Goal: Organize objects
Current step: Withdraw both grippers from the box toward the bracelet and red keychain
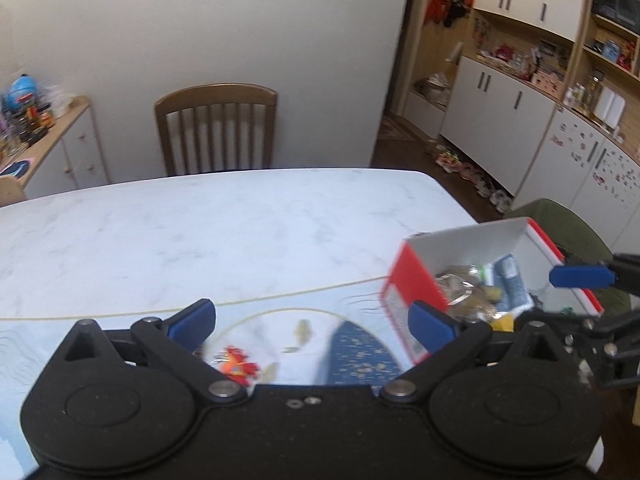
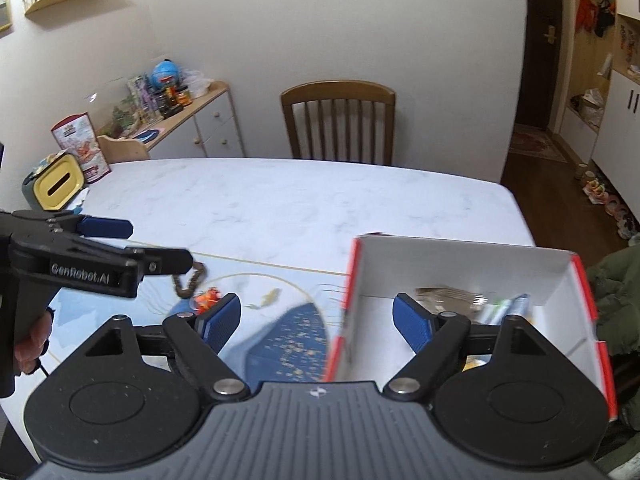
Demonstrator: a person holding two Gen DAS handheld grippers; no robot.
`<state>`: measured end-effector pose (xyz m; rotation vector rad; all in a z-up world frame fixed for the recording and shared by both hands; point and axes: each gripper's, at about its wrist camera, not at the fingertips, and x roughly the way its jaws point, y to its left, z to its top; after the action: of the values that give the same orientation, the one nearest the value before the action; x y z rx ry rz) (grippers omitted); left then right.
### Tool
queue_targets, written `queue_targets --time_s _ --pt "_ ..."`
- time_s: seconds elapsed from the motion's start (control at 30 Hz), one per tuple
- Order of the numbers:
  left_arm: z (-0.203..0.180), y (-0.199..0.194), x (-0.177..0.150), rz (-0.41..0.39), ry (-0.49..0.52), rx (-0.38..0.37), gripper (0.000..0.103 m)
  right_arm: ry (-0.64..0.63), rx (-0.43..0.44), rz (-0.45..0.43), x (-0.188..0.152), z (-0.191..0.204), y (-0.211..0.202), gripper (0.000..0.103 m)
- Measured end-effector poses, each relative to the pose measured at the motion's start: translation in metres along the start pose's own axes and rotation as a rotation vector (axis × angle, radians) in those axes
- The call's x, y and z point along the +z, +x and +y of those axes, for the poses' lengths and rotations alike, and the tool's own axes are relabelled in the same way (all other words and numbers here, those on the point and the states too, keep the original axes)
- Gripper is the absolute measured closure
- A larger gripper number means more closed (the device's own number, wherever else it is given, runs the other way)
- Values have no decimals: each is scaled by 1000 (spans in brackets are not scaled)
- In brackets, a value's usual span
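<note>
A red-and-white open box stands on the pale blue mat at the table's right edge, with several packets inside. A small red-orange item lies on the mat. Just behind it a brown beaded string shows at the left gripper's lower finger; I cannot tell whether they touch. My left gripper is open above the mat, left of the box. My right gripper is open, straddling the box's left wall; its blue finger hangs over the box.
The white marble table has a wooden chair at its far side. A yellow-lidded container and a red printed carton stand at the far left corner. Green fabric sits right of the box.
</note>
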<state>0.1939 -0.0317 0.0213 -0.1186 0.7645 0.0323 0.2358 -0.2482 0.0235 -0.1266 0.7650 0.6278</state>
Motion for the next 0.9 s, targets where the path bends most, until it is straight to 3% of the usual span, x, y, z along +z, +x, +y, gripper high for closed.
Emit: queue_targets --time_s 0.27,0.57,0.9 --pt "65 6 -1 17 -78 57 0 -21 30 30 4 46 27 20" --pt "111 28 -15 17 -113 144 0 -10 82 77 3 82 74 20" --pt "142 68 -33 119 -158 148 1 -28 78 160 -6 108 138 20"
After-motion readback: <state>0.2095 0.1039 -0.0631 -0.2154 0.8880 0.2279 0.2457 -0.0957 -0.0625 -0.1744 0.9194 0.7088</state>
